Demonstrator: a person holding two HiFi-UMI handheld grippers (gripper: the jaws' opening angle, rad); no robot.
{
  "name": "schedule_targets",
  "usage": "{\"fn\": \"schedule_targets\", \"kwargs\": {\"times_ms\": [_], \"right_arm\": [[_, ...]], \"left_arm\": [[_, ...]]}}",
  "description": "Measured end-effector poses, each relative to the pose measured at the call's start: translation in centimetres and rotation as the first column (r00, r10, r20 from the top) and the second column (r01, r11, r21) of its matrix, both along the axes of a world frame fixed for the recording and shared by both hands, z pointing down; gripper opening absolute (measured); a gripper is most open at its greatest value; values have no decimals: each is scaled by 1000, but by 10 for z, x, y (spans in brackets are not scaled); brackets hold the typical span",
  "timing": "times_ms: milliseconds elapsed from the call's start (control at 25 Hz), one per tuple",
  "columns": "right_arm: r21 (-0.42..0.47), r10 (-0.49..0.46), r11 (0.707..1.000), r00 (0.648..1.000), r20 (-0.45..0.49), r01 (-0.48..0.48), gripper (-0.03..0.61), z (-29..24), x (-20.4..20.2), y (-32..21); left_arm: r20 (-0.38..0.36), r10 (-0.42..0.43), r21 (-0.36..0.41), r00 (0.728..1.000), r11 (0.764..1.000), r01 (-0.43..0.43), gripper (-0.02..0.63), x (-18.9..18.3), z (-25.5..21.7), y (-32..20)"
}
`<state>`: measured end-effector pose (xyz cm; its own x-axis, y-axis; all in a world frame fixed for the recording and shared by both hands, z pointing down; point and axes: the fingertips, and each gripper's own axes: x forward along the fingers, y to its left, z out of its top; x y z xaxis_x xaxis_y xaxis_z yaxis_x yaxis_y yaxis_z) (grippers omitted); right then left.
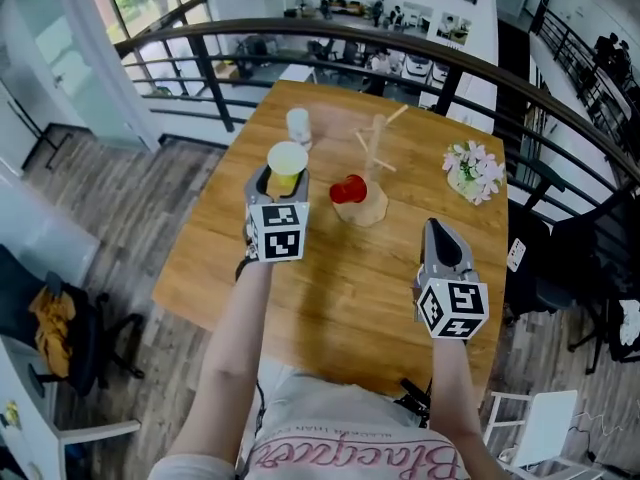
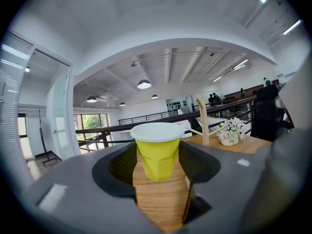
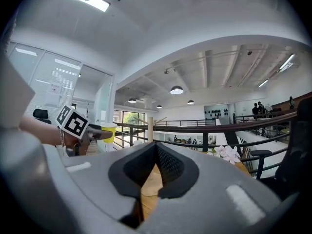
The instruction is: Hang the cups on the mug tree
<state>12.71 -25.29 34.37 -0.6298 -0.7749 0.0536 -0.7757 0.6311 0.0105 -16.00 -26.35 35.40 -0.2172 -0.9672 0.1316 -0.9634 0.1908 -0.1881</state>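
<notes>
Holding a yellow cup (image 2: 157, 152) upright, the left claw (image 1: 284, 183) has its jaws partly open and pressed against the cup's sides. The cup has a white rim, and in the left gripper view it fills the gap between the jaws, with wood grain showing beneath it. From the head view the cup sits at the left side of a wooden counter (image 1: 330, 298), near the mug tree (image 1: 376, 158) and to its left, not touching it. The tree is a pale wooden post with short pegs angled upward, standing on a round base toward the far middle of the counter. A red cup (image 1: 348, 190) is at the foot of the tree, against the left of the base; whether it hangs from a low peg or rests there cannot be told. A white cup (image 1: 298, 125) stands farther back on the counter, beyond the yellow one. The right claw (image 1: 434, 230) is nearer the person, at the right side of the counter and well apart from the tree. Its jaws are fully together with nothing between them, as the right gripper view shows. A small pot of pale flowers (image 1: 474, 171) stands near the far right edge. Each claw carries a cube with square black-and-white markers. A dark railing (image 1: 480, 73) curves behind the counter, with a lower floor beyond it.
</notes>
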Motion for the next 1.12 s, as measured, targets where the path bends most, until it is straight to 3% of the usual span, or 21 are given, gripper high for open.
{"fn": "schedule_targets", "kwargs": {"times_ms": [320,600,840,1120], "right_arm": [[5,-34,999,999,27,33,2,-5,22,-19],[-10,-46,999,998,53,46,2,-1,41,-36],[-16,-50,999,998,44,51,2,7,55,-45],[-32,-34,999,998,59,36,2,14,75,-54]], "left_arm": [[62,-35,0,997,999,35,285,18,-20,-10],[171,-81,-31,982,996,87,285,32,-37,-23],[275,-125,-117,953,980,162,285,36,-42,-32],[450,-93,-195,888,960,200,285,59,-49,-46]]}}
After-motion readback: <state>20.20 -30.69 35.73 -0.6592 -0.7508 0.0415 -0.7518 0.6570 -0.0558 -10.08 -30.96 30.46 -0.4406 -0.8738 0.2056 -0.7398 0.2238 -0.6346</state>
